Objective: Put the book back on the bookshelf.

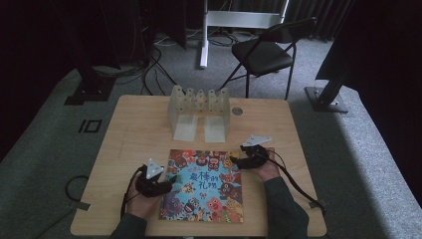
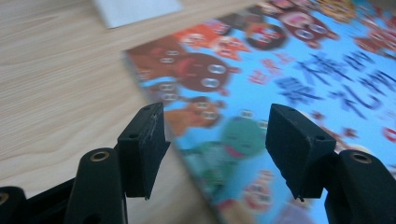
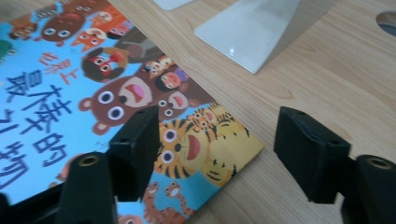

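Note:
A colourful picture book (image 1: 205,185) with cartoon animals and blue Chinese lettering lies flat on the wooden table (image 1: 134,129). My left gripper (image 1: 171,180) is at the book's left edge, open, its jaws straddling that edge (image 2: 187,154) just above it. My right gripper (image 1: 234,160) is at the book's upper right corner, open, with the corner (image 3: 233,154) lying between and below its jaws. Nothing is clamped in either one.
A clear plastic rack (image 1: 200,112) with upright dividers and two sloped feet stands behind the book; one foot (image 3: 252,35) shows close ahead in the right gripper view. A round hole (image 1: 237,111) sits in the tabletop right of it. A black folding chair (image 1: 266,52) stands beyond the table.

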### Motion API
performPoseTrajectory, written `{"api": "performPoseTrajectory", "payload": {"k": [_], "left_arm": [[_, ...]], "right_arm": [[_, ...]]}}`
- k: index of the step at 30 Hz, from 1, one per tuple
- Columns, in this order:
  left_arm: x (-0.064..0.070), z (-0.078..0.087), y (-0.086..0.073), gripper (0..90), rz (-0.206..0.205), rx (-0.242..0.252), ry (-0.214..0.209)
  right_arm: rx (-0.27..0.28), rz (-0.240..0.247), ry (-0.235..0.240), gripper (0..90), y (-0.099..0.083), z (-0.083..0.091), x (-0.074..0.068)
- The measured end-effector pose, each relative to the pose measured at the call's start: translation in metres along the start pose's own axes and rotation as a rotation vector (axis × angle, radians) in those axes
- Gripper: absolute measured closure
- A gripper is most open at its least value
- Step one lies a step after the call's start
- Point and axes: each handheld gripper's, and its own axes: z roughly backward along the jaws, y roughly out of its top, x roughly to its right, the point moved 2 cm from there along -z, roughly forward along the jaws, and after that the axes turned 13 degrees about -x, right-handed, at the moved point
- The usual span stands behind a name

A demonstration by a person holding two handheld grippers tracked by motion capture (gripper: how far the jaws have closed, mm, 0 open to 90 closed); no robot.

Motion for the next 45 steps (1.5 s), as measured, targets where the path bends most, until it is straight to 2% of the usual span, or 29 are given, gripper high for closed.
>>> {"api": "performPoseTrajectory", "payload": {"k": [2, 4, 8, 10, 13, 17, 21, 22, 23, 24, 25, 30, 32, 40, 45], "left_arm": [[0.011, -0.002, 0.000, 38.7, -0.046, -0.021, 0.008], [0.021, -0.003, -0.002, 38.7, -0.077, -0.027, -0.016], [0.037, -0.003, -0.003, 38.8, -0.115, -0.028, -0.044], [0.043, -0.003, -0.005, 38.7, -0.126, -0.021, -0.062], [0.054, -0.002, -0.006, 38.1, -0.166, -0.012, -0.096], [0.068, 0.000, -0.004, 26.2, -0.184, -0.002, -0.166], [0.079, -0.001, -0.006, 18.7, -0.237, -0.002, -0.192], [0.079, -0.001, -0.006, 18.5, -0.237, -0.002, -0.192], [0.083, -0.001, -0.007, 18.0, -0.262, 0.002, -0.204], [0.085, -0.001, -0.007, 17.6, -0.270, 0.009, -0.201], [0.088, 0.000, -0.007, 17.6, -0.286, 0.010, -0.215], [0.105, 0.001, -0.012, 16.8, -0.376, 0.006, -0.186], [0.111, 0.001, -0.013, 16.5, -0.405, -0.002, -0.197], [0.128, -0.001, -0.017, 14.2, -0.464, -0.011, -0.181], [0.138, -0.004, -0.019, 11.7, -0.499, -0.004, -0.163]], "right_arm": [[-0.007, -0.003, 0.009, 26.8, 0.000, -0.003, 0.001], [-0.018, 0.004, 0.012, 24.8, 0.000, -0.006, 0.002], [-0.058, 0.020, 0.027, 20.7, 0.001, -0.014, 0.002], [-0.062, 0.026, 0.030, 20.5, 0.002, -0.016, 0.002], [-0.060, 0.010, 0.052, 20.4, 0.002, -0.020, 0.005], [-0.060, -0.009, 0.067, 19.8, 0.001, -0.024, 0.008], [-0.057, -0.024, 0.082, 19.5, -0.002, -0.029, 0.010], [-0.057, -0.024, 0.082, 19.5, -0.002, -0.029, 0.010], [-0.062, -0.038, 0.095, 19.5, -0.004, -0.032, 0.011], [-0.060, -0.039, 0.100, 19.6, -0.004, -0.033, 0.011], [-0.059, -0.040, 0.108, 19.6, -0.005, -0.034, 0.011], [-0.027, -0.080, 0.156, 19.7, -0.005, -0.033, 0.014], [-0.021, -0.090, 0.161, 20.5, -0.006, -0.032, 0.014], [0.005, -0.104, 0.173, 20.9, -0.004, -0.025, 0.016], [0.048, -0.111, 0.196, 22.1, 0.001, -0.014, 0.017]]}}
